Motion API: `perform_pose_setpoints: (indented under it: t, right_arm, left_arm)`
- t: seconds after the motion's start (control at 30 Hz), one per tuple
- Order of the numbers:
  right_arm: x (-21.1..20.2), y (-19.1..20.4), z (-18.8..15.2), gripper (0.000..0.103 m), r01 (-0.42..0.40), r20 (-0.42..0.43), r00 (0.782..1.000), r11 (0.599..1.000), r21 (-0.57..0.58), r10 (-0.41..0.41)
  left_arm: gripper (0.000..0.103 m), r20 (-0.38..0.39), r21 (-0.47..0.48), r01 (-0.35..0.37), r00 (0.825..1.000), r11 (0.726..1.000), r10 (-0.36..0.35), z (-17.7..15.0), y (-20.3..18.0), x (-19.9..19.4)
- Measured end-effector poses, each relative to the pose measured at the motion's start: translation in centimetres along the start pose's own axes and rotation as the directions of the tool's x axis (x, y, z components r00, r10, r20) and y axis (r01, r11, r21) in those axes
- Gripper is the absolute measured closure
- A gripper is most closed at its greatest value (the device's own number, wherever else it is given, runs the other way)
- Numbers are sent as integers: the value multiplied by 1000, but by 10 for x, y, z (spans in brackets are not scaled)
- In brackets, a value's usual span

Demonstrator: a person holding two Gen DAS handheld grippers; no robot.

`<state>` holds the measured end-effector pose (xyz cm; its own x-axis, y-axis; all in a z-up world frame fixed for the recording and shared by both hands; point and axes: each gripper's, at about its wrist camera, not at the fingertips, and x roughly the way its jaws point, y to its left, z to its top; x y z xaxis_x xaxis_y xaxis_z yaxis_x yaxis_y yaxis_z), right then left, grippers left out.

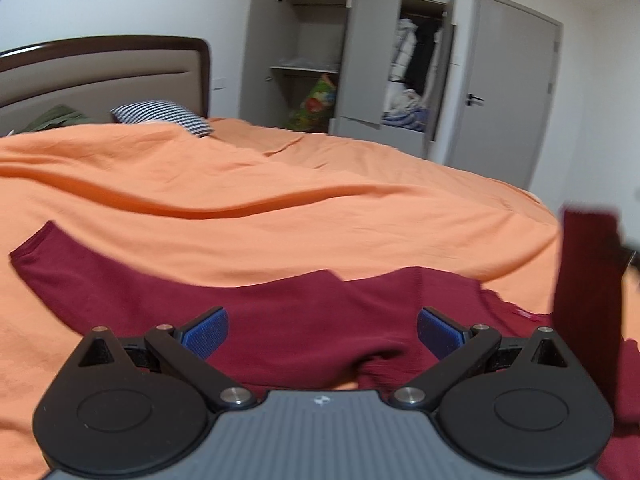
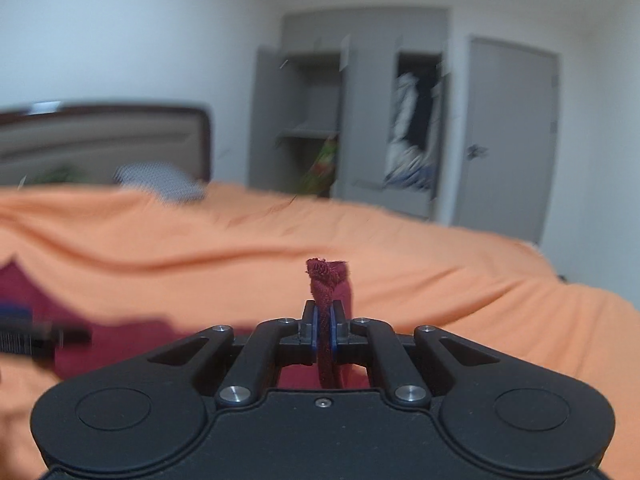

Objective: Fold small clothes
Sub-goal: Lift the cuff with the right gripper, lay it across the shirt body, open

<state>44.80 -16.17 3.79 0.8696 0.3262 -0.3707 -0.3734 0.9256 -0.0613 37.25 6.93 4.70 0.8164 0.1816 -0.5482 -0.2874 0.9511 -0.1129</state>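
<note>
Left claw [image 1: 322, 334]: released, blue pads spread wide above the garment.
Right claw [image 2: 325, 330]: clenched on a bunched edge of the maroon garment [image 1: 280, 312].
Garment: spread on the orange bedsheet [image 1: 280, 184].
Beyond: striped pillow [image 1: 164, 116], open wardrobe [image 1: 352, 60].

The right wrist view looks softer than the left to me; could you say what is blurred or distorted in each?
Right wrist view: the wardrobe, door and orange bedspread are motion-smeared, while the right gripper and its pinched dark red garment stay sharp. Left wrist view: mostly crisp, though the raised garment edge at far right is smeared; fisheye bends the door frame and headboard in both.
</note>
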Motion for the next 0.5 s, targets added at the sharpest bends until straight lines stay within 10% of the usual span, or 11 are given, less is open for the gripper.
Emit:
perform_pose_setpoints:
  t: [0.27, 0.5]
  right_arm:
    - [28, 69, -51, 84, -60, -137, 990, 991, -121, 43]
    - [-7, 47, -54, 14, -93, -137, 987, 993, -79, 81]
  left_arm:
    - [0, -21, -31, -42, 999, 999, 41, -6, 21, 9]
    - [0, -30, -20, -18, 999, 1000, 17, -11, 10, 14]
